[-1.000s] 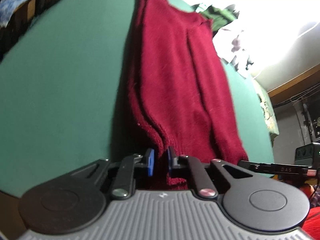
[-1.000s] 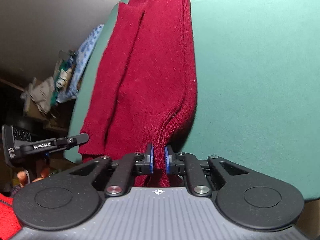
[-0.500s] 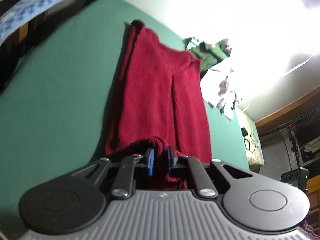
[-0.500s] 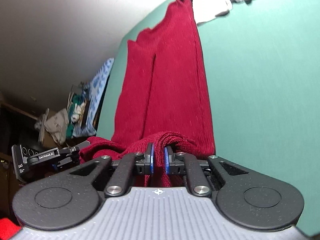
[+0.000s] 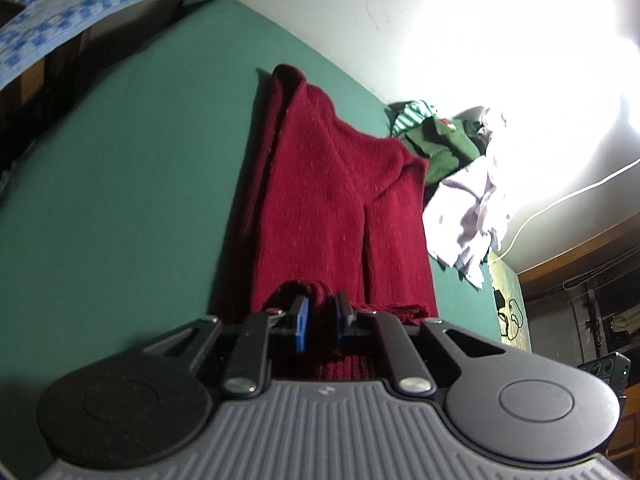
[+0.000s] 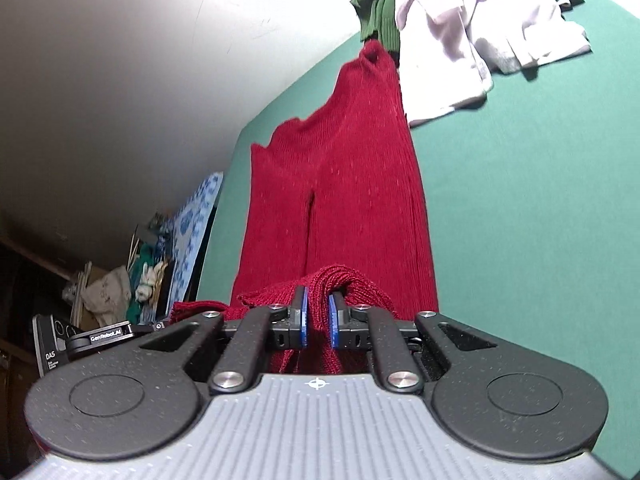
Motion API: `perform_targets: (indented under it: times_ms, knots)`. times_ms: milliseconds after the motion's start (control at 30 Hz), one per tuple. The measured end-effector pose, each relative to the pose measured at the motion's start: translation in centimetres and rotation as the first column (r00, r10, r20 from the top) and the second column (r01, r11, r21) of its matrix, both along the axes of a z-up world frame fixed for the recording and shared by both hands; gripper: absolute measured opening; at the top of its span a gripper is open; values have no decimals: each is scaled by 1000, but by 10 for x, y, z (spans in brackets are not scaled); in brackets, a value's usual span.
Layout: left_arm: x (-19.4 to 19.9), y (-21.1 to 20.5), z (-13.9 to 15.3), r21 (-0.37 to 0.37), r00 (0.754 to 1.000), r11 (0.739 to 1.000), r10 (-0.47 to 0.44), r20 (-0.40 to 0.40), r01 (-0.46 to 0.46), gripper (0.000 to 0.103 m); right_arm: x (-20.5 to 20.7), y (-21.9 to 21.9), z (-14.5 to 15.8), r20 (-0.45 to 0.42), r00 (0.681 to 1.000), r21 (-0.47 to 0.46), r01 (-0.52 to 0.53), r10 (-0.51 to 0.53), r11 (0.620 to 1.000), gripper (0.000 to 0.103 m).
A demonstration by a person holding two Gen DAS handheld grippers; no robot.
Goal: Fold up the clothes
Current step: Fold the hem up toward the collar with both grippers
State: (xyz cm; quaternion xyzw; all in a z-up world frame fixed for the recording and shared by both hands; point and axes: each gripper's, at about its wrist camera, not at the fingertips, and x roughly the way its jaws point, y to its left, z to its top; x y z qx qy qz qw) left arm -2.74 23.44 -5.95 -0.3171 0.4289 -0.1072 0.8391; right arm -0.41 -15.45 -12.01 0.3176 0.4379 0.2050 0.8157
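A dark red knitted sweater (image 5: 336, 208) lies lengthwise on the green surface (image 5: 120, 184), its sides folded inward. My left gripper (image 5: 322, 312) is shut on the sweater's near hem, lifted and bunched over the cloth below. In the right wrist view the same red sweater (image 6: 352, 184) stretches away, and my right gripper (image 6: 316, 312) is shut on the other corner of the hem, which curls over the blue pads. The left gripper's body (image 6: 96, 338) shows at the lower left of that view.
A heap of white and green clothes (image 5: 460, 184) lies at the sweater's far right end, seen again as clothes (image 6: 472, 20) at the top of the right wrist view. A blue patterned cloth (image 5: 60, 12) hangs beyond the green surface's left edge. Cluttered shelves (image 6: 120, 280) stand beside it.
Both grippers have carried the hem up and forward over the sweater. The near part now doubles over the rest, and more of the far end and the clothes heap has come into view.
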Motion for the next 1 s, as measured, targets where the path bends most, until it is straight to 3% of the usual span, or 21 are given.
perform_targets:
  times_ms: [267,533,600,767,800,867,900,1000]
  knots:
    - [45,-4,-19,6,999,1000,2,-48,-2,7,30,2,-18,-25,999,-11,37,-38,999,11]
    - [71,8,-38,-51,994,998,16,-104,-22,10,59,7,-41,-55,997,3,57,-57,998,11]
    - [77,12,-39,-74,995,997,11,-101,-19,15,61,6,-42,-47,997,2,57,-56,998,12]
    - [84,26,-28,-46,998,998,50,-49,-52,25,61,2,-37,16,998,2,64,-64,998,18]
    - [84,29,-25,-43,998,998,53,-37,-55,27,61,1,-35,32,997,2,66,-66,998,21]
    - [81,32,-16,-23,999,999,47,-7,-47,34,60,1,-32,64,996,3,64,-64,998,40]
    - [79,31,-13,-4,999,1000,31,8,-31,37,59,1,-31,76,995,5,61,-61,998,44]
    - [73,23,-5,58,998,998,-28,47,25,49,56,0,-24,130,989,-20,72,-69,997,44]
